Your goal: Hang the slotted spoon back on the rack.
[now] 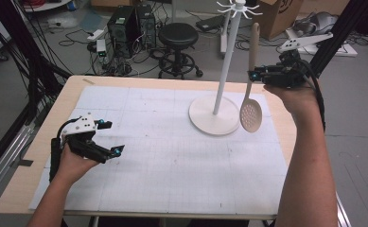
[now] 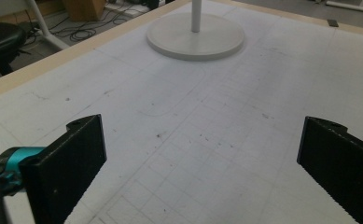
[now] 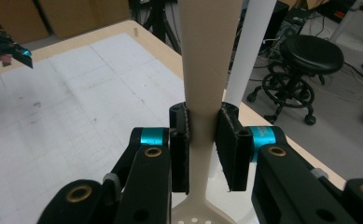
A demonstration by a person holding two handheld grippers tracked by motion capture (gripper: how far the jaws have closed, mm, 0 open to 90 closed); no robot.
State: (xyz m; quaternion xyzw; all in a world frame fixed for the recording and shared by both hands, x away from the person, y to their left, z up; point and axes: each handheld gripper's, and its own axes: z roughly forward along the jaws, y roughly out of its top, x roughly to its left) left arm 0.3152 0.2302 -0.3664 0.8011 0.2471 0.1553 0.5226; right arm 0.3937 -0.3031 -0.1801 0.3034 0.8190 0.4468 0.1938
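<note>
Slotted spoon (image 1: 251,108) clamped upright in the right gripper (image 1: 256,74), just beside the rack (image 1: 218,109).

From above: spoon off the table, bowl down, near the rack's base; left gripper (image 1: 111,137) low over the mat (image 1: 172,156), well apart from the rack. Left gripper view: jaws spread wide, nothing between, rack base ahead. Right gripper view: jaws clenched on the spoon's handle, rack pole right behind.

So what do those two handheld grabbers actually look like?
Both are black, jointed frames ending in two flat black fingers with turquoise rings at the joints. The left gripper has a white plate on top; the right gripper carries a pale grey three-cornered plate with dark dots. A black cable trails from each. The forearms are bare, no sleeves.
</note>
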